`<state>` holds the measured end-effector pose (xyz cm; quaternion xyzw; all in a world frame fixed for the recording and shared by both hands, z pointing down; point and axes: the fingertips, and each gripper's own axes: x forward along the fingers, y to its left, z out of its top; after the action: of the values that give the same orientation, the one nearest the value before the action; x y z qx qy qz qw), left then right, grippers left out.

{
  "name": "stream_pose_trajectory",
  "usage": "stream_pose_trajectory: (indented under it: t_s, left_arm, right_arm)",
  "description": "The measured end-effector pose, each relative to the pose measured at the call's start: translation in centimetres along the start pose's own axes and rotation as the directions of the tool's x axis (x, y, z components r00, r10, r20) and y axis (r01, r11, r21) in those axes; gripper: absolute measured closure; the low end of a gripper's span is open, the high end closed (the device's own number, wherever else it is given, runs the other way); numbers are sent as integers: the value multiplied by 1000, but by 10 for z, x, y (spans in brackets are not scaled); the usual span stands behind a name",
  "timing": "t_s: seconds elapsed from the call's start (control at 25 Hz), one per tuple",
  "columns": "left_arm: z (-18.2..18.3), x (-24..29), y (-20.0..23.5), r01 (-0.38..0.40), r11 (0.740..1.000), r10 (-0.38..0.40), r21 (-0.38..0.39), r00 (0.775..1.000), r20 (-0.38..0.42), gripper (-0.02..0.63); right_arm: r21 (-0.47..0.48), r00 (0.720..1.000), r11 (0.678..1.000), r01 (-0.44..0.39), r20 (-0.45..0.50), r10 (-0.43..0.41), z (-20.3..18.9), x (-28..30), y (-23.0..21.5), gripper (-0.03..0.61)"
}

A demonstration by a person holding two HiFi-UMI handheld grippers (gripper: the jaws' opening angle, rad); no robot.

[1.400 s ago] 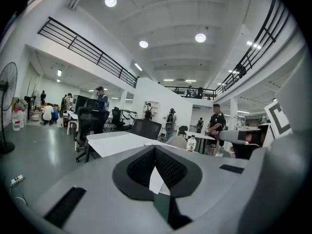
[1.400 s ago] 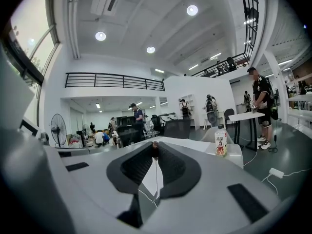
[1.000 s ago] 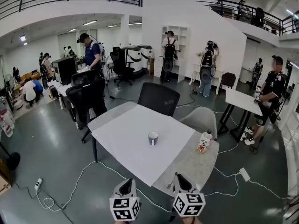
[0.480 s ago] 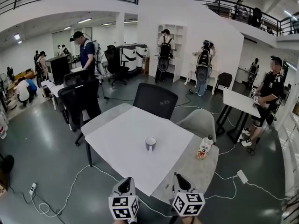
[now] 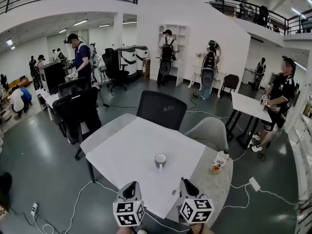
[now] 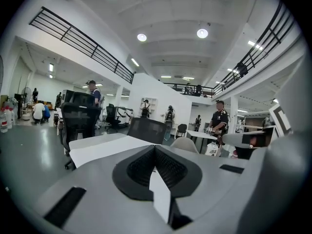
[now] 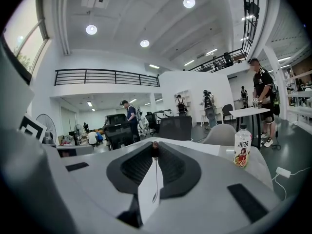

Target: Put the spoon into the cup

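Now cup on table; spoon in R gripper jaws.

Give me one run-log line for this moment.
right gripper: shut on spoon | left gripper: shut, empty | cup: upright on table, ahead of both grippers | spoon not yet in cup

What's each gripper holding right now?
Left gripper: shut, nothing between its jaws.
Right gripper: shut on the spoon.
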<state>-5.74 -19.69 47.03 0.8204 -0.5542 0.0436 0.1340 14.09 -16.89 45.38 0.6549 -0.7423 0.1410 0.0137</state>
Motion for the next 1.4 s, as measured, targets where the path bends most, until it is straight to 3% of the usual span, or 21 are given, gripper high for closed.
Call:
stream_pose_trajectory:
  t_s: [0.48,0.8,1.4]
  left_arm:
    - [3,66,31,68,996,-70,-61,997,-17,597]
    - [-8,80,40,92,995,-94,-29,993,-68,595]
    - [-14,106,48,80,997,-82,-19,990,-116,595]
  right_arm:
    - [-27,997,997,76,9,-75,21,52,-2,522]
    - [12,991,991,131,-19,-131,9,65,-11,522]
    - [45,993,993,110,-56,-108,-2,101,-19,522]
